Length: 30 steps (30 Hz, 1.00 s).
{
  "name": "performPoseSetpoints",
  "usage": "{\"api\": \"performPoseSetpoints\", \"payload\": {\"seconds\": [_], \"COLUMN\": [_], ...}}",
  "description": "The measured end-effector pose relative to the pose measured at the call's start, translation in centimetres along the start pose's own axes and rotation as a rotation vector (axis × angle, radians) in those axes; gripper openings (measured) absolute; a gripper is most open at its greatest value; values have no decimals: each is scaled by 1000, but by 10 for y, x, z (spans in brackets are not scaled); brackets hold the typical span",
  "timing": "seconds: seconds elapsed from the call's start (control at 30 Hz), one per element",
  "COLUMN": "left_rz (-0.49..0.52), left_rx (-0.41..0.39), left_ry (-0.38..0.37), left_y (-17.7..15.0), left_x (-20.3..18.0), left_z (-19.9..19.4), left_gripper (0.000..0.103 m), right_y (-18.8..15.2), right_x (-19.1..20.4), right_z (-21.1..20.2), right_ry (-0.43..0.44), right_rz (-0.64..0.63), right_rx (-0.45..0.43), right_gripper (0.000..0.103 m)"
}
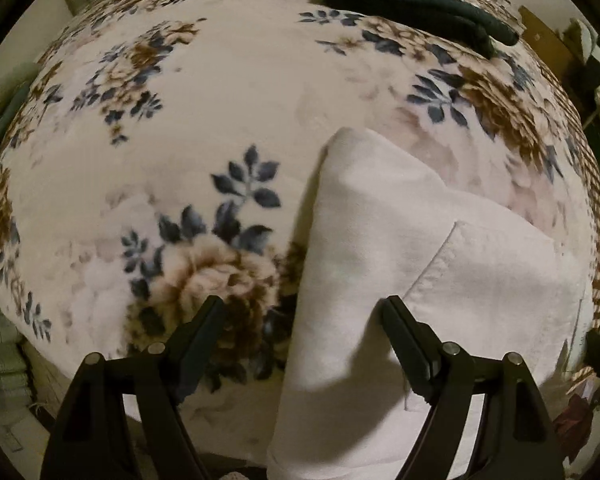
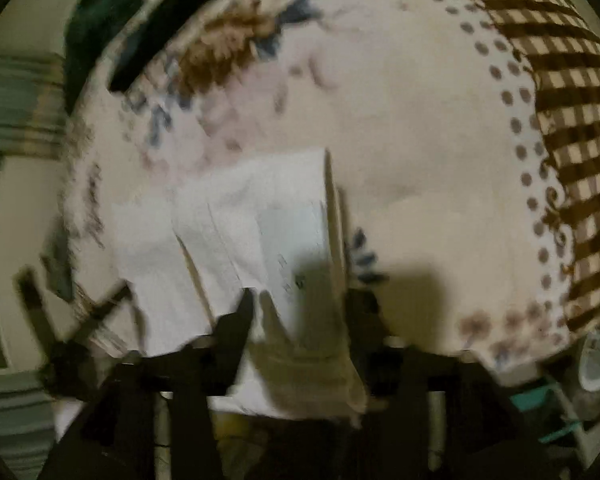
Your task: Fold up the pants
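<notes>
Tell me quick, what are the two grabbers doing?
Left gripper: open, holding nothing, over the white pants.
Right gripper: open, holding nothing.

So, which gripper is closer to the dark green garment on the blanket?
Cannot tell for sure. Both the left gripper and the right gripper hover open over the white pants, far from the dark green garment.
</notes>
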<state>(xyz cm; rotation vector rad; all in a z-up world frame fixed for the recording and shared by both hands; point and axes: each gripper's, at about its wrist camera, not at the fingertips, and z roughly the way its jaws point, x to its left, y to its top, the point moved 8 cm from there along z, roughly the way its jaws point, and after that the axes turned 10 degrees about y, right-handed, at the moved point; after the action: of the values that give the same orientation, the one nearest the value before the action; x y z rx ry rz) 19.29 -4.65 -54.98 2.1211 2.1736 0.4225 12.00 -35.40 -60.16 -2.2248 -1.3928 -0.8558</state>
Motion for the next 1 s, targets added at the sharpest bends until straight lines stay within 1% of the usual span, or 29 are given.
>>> {"api": "performPoseSetpoints", "payload": {"seconds": [0.03, 0.07, 0.13, 0.17, 0.2, 0.23, 0.27, 0.3, 0.37, 0.4, 0.43, 0.5, 0.57, 0.6, 0.7, 0.77, 0.83, 0.87, 0.9, 0.93, 0.97, 1.0], "left_rz": [6, 4, -10, -17, -24, -32, -39, -48, -56, -57, -58, -65, -72, -78, -72, -36, -27, -31, -37, -43, -55, -61], "left_rx": [-1, 0, 7, 10, 12, 13, 11, 6, -4, -7, -11, -12, -12, -15, -12, 7, 20, 34, 48, 55, 61, 56], "left_ry": [3, 2, -7, -10, -12, -14, -15, -20, -29, -34, -43, -57, -71, -78, -84, -53, -50, -60, -69, -78, -94, -102], "left_y": [0, 0, 0, -1, 0, 1, 2, 3, 9, 12, 17, 24, 31, 37, 51, 57, 61, 62, 62, 62, 61, 59], "left_x": [-1, -1, 0, 2, 3, 4, 5, 7, 8, 7, 6, 2, -3, -7, -21, -30, -31, -29, -27, -26, -21, -17], "left_z": [1, 0, 0, -1, -3, -5, -6, -10, -13, -15, -16, -16, -13, -10, 4, 22, 34, 39, 41, 40, 35, 29], "left_gripper": [79, 79, 79, 79, 79, 79, 79, 79, 79, 79, 79, 79, 79, 79, 79, 80, 85, 87, 89, 89, 89, 89], "right_y": [2, 4, 5, 5, 9, 12, 14, 15, 13, 14, 17, 24, 29, 30, 30, 34, 35, 35, 34, 32, 29, 26], "right_x": [-3, -10, -26, -31, -30, -26, -20, -8, 9, 13, 13, 4, -10, -23, -40, -47, -57, -65, -72, -78, -82, -86], "right_z": [2, 8, 28, 36, 41, 44, 43, 37, 22, 13, -2, -26, -37, -36, -22, -12, -3, -1, 1, 3, 0, -6], "right_ry": [31, 49, 58, 79, 127, 139, 109, 55, -24, -38, -51, -80, -100, -108, -136, -167, -192, -197, -189, -178, -159, -138], "right_rz": [24, 60, 151, 180, 185, 165, 126, 46, -51, -65, -68, -55, -32, -6, 13, 7, 22, 50, 76, 112, 140, 168], "right_rx": [-4, 1, 38, 47, 20, 8, -4, -27, -62, -85, -124, -174, -175, -164, -127, -122, -124, -119, -108, -88, -80, -82], "right_gripper": [90, 92, 92, 86, 45, 20, 15, 14, 12, 12, 12, 12, 12, 12, 13, 14, 17, 21, 34, 38, 46, 50]}}
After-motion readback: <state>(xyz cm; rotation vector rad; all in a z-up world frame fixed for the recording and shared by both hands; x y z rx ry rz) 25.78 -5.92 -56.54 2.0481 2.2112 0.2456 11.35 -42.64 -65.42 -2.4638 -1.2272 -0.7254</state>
